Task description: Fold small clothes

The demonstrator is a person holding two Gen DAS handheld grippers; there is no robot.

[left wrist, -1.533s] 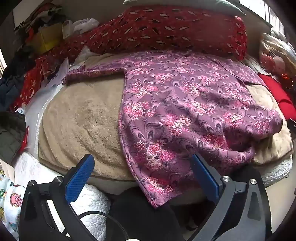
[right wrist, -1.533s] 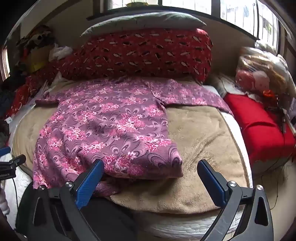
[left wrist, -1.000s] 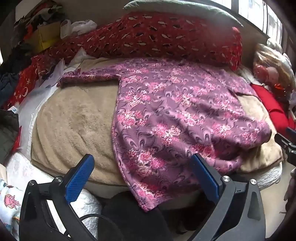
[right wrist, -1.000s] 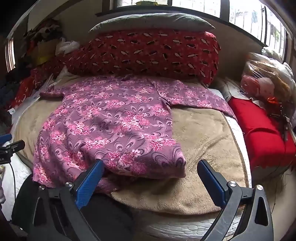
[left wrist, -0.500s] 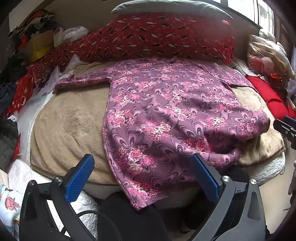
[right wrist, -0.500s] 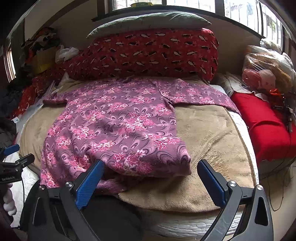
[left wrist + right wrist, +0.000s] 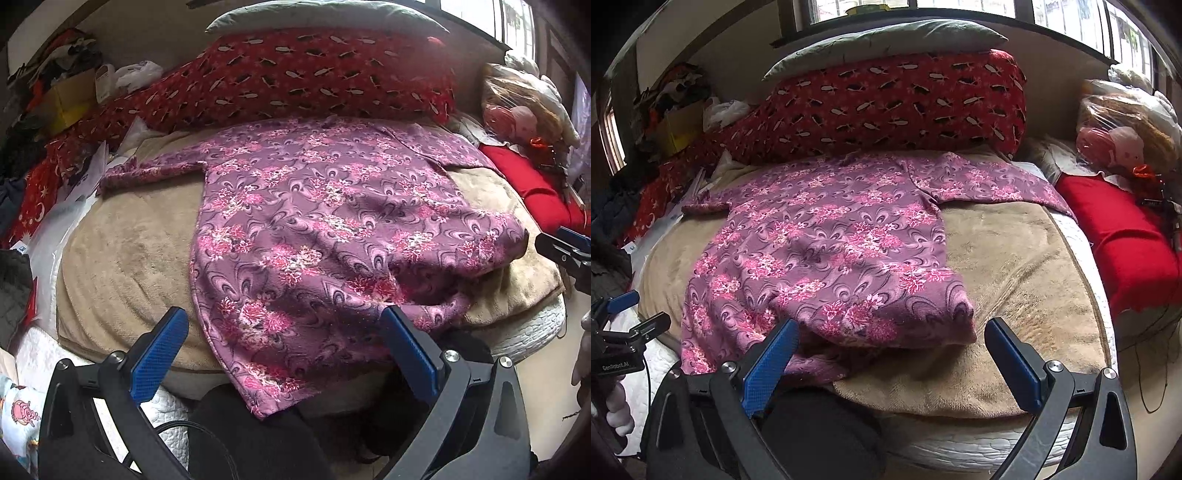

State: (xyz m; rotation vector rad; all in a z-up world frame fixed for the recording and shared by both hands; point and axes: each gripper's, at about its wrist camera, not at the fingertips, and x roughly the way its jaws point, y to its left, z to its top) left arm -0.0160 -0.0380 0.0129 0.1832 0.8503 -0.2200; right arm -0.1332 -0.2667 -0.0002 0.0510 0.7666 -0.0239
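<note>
A purple floral long-sleeved garment [image 7: 332, 221] lies spread on a tan blanket [image 7: 129, 258], sleeves out to both sides, its lower hem bunched and hanging over the near edge. It also shows in the right wrist view [image 7: 831, 251]. My left gripper [image 7: 284, 354] is open and empty, hovering just short of the hanging hem. My right gripper [image 7: 890, 365] is open and empty, near the folded lower right corner of the garment. Each gripper shows at the edge of the other's view: the right one [image 7: 565, 251] and the left one [image 7: 624, 325].
A red patterned bolster [image 7: 886, 103] with a grey pillow [image 7: 886, 40] lies behind the garment. A red cushion [image 7: 1119, 236] and a bagged doll [image 7: 1108, 144] sit at the right. Clutter, papers and clothes [image 7: 55, 110] pile at the left. A white quilted mattress [image 7: 960, 439] edge is below.
Both grippers have drifted slightly, so the views shifted a little; the garment lies as before. Both grippers stayed open.
</note>
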